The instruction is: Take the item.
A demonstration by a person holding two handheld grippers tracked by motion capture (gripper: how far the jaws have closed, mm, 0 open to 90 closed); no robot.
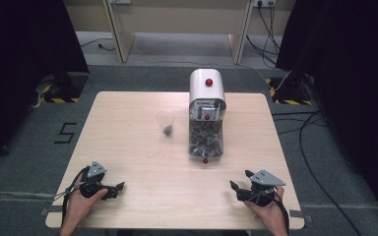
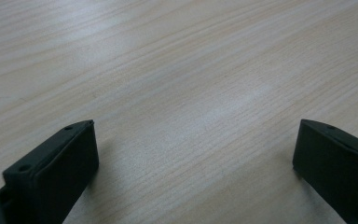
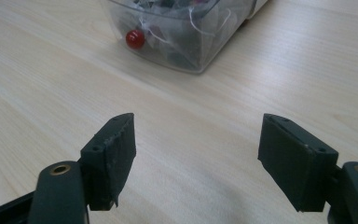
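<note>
- Table (image 1: 138, 147) of pale wood grain fills the middle of the high view, with grey floor around it and dark curtains at both sides; bare tabletop also runs under the jaws in both gripper views.
- Dispenser (image 1: 206, 114), the largest thing on the table, stands right of centre toward the far edge: a white rounded hood with a red knob on top, and below it a clear bin packed with dark and pale small items.
- Clear bin (image 3: 177, 32) of that dispenser shows in the right gripper view ahead of the jaws and a little to their left, well apart from them, with a small red ball (image 3: 135, 39) at its near wall; in the high view the same red ball (image 1: 205, 161) sits at the bin's near end.
- Right gripper (image 1: 241, 187), held in the person's right hand (image 1: 268, 209) near the table's front right corner, rests low over the wood with its jaws spread wide and nothing between them; it points toward the middle of the table.
- Left gripper (image 1: 119, 187), held in the left hand (image 1: 86, 199) near the front left corner, also has its jaws wide apart over bare wood, gripping nothing.
- Clear cup (image 1: 166, 122) stands upright just left of the dispenser, apart from it, with something small and dark at its bottom; both grippers are well away from it.
</note>
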